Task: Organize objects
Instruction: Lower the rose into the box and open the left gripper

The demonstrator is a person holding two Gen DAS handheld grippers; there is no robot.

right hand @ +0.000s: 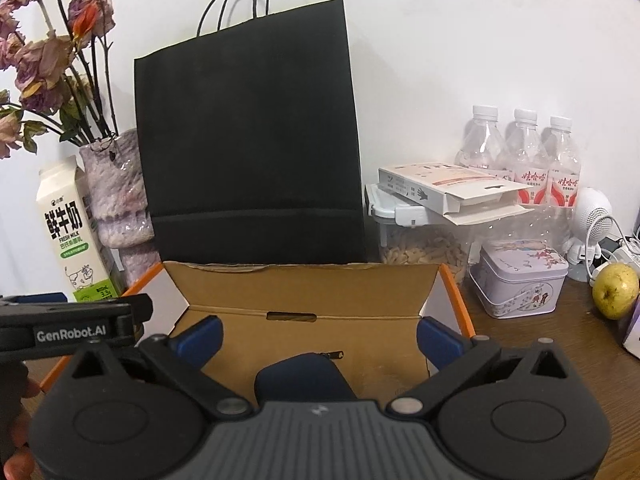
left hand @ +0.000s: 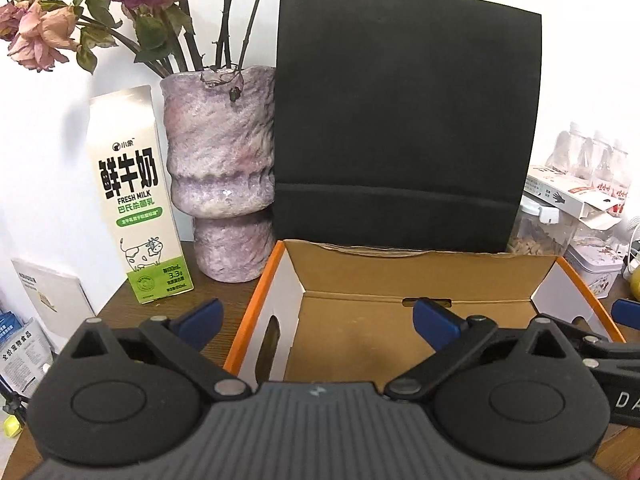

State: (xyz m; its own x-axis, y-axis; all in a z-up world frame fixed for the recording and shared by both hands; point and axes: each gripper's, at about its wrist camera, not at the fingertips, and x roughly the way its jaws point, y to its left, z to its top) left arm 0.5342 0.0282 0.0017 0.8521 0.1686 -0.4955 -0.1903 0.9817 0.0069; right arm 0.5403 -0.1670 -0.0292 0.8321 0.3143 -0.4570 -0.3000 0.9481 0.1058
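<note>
Pouch [right hand: 304, 376] lies in box [right hand: 308, 292], near front edge; looks soft, light: pinch across its middle. Left gripper [left hand: 320, 320], right gripper [right hand: 318, 338]: jaws wide, empty.

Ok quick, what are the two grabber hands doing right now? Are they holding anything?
Left gripper: open, holding nothing, over the cardboard box.
Right gripper: open, holding nothing; a dark blue pouch lies in the box below it.

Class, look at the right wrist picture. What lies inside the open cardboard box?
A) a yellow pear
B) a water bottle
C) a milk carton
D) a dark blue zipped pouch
D: the dark blue zipped pouch lies on the floor of the cardboard box, just ahead of the open right gripper.
</note>
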